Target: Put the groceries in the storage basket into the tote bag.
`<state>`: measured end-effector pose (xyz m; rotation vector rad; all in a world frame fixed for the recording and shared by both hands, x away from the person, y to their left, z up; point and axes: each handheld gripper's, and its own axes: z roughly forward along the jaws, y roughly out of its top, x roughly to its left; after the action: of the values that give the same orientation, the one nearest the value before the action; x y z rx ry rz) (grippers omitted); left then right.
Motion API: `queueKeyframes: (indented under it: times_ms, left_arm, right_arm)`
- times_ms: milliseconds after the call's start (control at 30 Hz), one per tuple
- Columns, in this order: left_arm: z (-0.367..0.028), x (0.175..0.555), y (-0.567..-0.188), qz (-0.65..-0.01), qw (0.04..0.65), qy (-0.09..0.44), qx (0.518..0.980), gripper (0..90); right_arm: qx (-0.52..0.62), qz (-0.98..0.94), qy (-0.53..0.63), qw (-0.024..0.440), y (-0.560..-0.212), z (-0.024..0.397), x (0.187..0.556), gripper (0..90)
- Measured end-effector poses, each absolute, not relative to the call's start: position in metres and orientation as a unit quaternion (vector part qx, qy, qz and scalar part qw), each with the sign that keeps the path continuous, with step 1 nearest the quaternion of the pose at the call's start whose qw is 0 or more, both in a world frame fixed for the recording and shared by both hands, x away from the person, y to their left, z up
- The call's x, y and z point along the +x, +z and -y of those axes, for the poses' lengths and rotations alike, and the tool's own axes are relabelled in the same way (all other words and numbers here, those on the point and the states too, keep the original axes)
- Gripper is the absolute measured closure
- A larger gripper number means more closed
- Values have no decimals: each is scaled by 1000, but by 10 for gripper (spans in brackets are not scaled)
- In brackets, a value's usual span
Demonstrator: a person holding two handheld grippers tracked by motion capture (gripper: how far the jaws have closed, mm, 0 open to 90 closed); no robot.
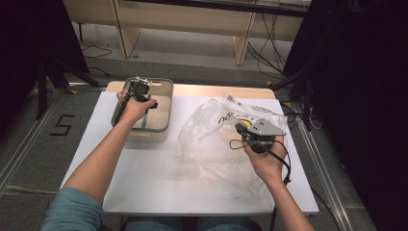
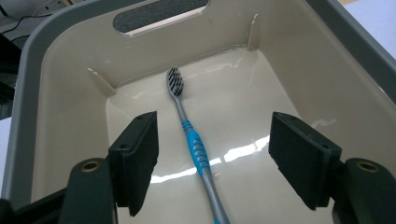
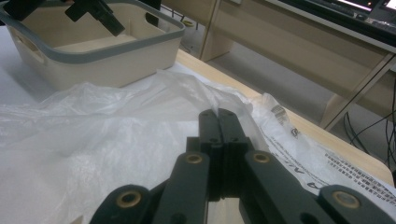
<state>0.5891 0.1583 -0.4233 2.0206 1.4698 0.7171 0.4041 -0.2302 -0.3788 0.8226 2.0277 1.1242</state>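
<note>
The person's left gripper [image 1: 135, 94] hung over a cream plastic tub with a grey rim [image 1: 166, 103], which sat at the far left of the white table top [image 1: 154, 183]. In the left gripper view its jaws stood wide apart, pointing down into the tub [image 2: 60, 88], with nothing pressed between the pads [image 2: 142, 154]. On the glossy floor of the tub lay a toothbrush with a grey handle, a blue ribbed grip and dark bristles [image 2: 194, 147]. It lay flat between the two open jaws but touched neither, its bristled head toward the far wall with the cut-out handle slot and its tail running toward the camera.

To the right, well apart from the tub, a crumpled clear plastic bag with black printing [image 1: 211, 134] was spread across the middle of the table. The right gripper [image 1: 250, 132] rested at the bag's right edge, held low in the person's right hand [image 1: 263, 161]. In the right gripper view its jaws were closed tight together over the thin film of the bag [image 3: 116, 135]; whether they pinched the plastic I could not tell. Beyond the bag in that view stood the tub [image 3: 107, 60], with the left gripper [image 3: 95, 11] dipping over it.
</note>
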Motion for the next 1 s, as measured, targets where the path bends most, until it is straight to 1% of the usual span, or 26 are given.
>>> queueKeyframes:
  times_ms: [267,1000]
  left_arm:
    - [-158,596,-424,-551,263,265,746,328]
    - [-161,606,-444,-568,243,249,746,334]
  right_arm:
    - [316,-776,431,334,-379,230,404,900]
    - [316,-778,430,332,-381,230,405,900]
